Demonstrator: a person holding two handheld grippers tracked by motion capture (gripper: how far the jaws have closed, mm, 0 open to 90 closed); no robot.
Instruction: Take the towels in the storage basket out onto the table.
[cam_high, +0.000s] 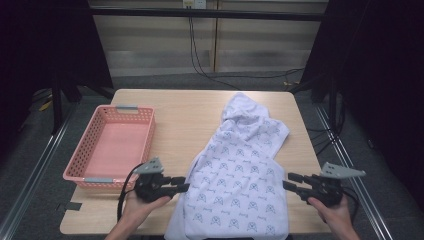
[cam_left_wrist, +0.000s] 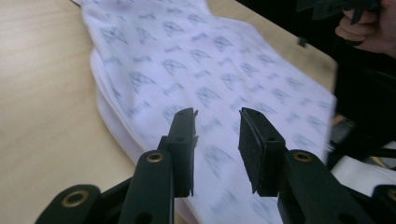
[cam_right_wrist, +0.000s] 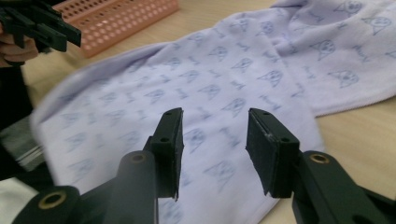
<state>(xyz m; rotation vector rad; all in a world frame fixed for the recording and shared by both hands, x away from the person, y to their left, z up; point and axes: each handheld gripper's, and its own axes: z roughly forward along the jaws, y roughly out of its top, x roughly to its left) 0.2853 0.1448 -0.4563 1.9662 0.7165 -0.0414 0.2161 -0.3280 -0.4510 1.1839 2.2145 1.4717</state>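
Early stage of handling a garment. The hoodie (cam_high: 240, 170) lies spread flat on the table (cam_high: 175, 115), unfolded, its hood toward 12 o'clock and its hem hanging over the near edge at 6 o'clock. Nothing has been gathered or folded yet, as far as can be judged, and the pink basket (cam_high: 107, 145) at 9 o'clock of the hoodie holds nothing; grasping, folding or stowing all appear to remain.

The left gripper (cam_high: 181, 184) sits at the hoodie's 8 o'clock edge, jaws partly apart, with nothing between them; the left gripper view shows cloth lying beyond and beneath the pads (cam_left_wrist: 261, 140), not pinched. The right gripper (cam_high: 291, 181) sits just off the 4 o'clock edge, jaws likewise partly open and holding nothing; in its own view the fabric lies past the pads (cam_right_wrist: 268, 144).

The hoodie is pale lavender-white with a repeated small blue motif. It lies mostly smooth, with soft creases near the hood, and one sleeve appears tucked along the 3 o'clock side.
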